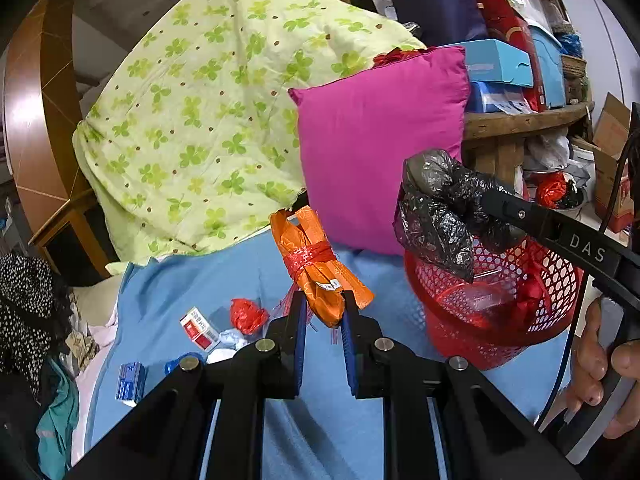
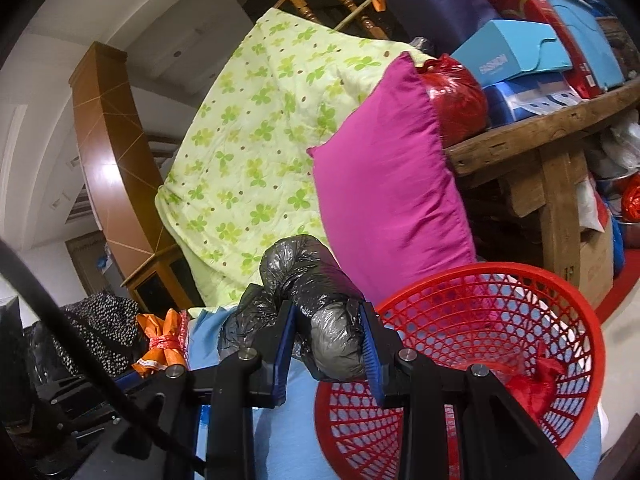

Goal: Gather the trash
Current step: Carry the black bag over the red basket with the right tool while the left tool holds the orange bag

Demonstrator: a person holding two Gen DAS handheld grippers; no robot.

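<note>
- A magenta pillow stands upright at the far side of the blue bedsheet, leaning against a wooden table.
- A green clover-print quilt is heaped at the sheet's far left corner, touching the pillow.
- Light blue boxes and a red box are stacked on the wooden table.
- A black dotted cloth lies off the sheet's left edge.
- A cardboard box sits at the far right.

Basket lower wall hidden behind the right gripper's frame; its contents are partly veiled by mesh. Print on the small boxes is too small to read.
</note>
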